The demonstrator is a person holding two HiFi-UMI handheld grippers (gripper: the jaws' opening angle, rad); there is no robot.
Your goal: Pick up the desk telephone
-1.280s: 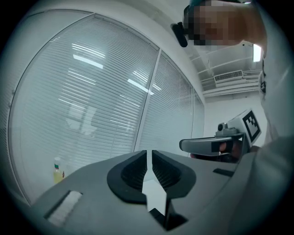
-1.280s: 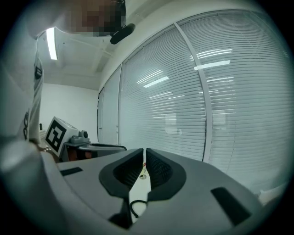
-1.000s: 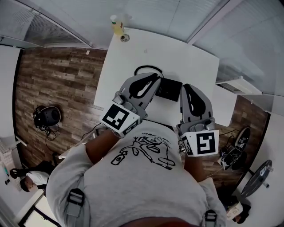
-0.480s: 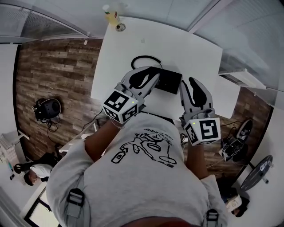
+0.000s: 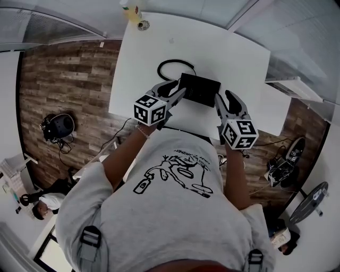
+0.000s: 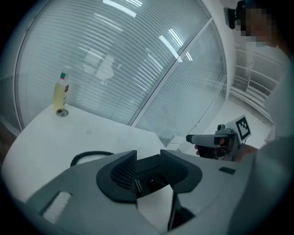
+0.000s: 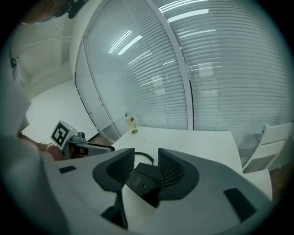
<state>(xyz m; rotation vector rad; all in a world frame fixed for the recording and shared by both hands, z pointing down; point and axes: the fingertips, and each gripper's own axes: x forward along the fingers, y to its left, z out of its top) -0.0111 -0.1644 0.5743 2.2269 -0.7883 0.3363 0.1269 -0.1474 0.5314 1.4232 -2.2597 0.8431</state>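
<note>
The left gripper (image 5: 177,91) at the desk telephone's (image 5: 201,89) nine o'clock and the right gripper (image 5: 222,101) at three had just been opening, their jaws partway apart and straddling its edges unclamped for a two-sided lift.

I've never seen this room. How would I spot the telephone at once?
Find the white table by the blinds. Toward its near edge lies the desk telephone, a flat black box. It is the only dark block there: a black cord loops behind it, and the yellow bottle stands at the far corner.
</note>
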